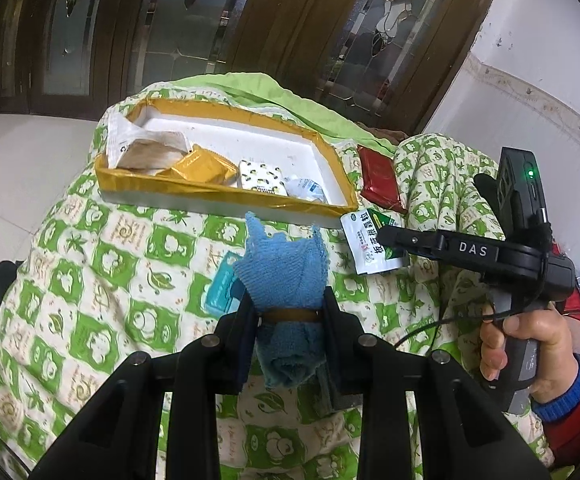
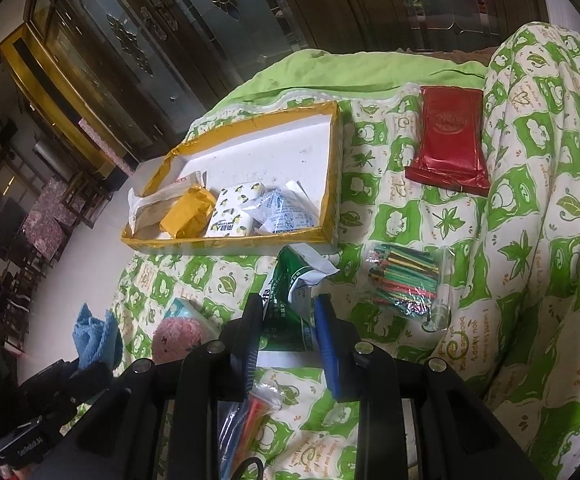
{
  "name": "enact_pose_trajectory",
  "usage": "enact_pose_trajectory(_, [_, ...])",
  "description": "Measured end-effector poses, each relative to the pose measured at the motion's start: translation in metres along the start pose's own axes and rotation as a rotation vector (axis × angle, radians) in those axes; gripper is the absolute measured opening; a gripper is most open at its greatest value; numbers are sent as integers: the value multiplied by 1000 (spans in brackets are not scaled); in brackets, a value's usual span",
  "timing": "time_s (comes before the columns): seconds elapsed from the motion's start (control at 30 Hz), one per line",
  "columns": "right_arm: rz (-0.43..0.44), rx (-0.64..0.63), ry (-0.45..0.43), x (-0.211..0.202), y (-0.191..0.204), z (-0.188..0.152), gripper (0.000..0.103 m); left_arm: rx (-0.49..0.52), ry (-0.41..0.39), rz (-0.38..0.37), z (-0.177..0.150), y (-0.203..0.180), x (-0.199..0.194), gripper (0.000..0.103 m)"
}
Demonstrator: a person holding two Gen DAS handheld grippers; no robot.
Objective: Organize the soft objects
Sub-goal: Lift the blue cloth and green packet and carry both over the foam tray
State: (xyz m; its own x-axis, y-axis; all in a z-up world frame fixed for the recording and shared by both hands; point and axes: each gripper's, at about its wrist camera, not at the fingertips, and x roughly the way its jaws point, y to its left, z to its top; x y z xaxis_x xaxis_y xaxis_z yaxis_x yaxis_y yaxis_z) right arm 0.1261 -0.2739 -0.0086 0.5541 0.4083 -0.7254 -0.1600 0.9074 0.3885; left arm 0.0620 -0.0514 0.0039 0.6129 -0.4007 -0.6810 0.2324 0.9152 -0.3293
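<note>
Two grippers work over our green-patterned quilt (image 2: 430,216). Our left gripper (image 1: 287,314) clamps a rolled blue towel (image 1: 285,268) (a band circles its waist) and holds it above the quilt, short of the yellow-rimmed tray (image 1: 225,196). Our right gripper (image 2: 287,322) pinches a green-and-white medicine sachet (image 2: 285,300), also near the tray. In the tray lie a yellow packet (image 2: 187,210) and a lemon-print tissue pack (image 2: 231,210). Beside it rests a red pouch (image 2: 448,136).

Packets lie in the tray (image 2: 332,184) on the quilt (image 2: 410,216), wrapped pack (image 2: 448,142) right.
</note>
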Motion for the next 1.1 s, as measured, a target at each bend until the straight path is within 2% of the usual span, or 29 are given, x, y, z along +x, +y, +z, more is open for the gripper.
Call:
enact_pose_trajectory(0.3, [17,-18,-6,-6,6,15,29,36,7,33,16,3,6,29])
enact_pose_trajectory(0.57, [33,-44,16,-5,14,33,29,23,6,57,36,18,13,29])
enact_pose_trajectory(0.8, [18,-103,20,1,24,52,29,19,13,77,52,32,23,29])
enact_pose_trajectory(1.1, [4,-110,18,16,28,78,29,14,6,122,81,54,35,29])
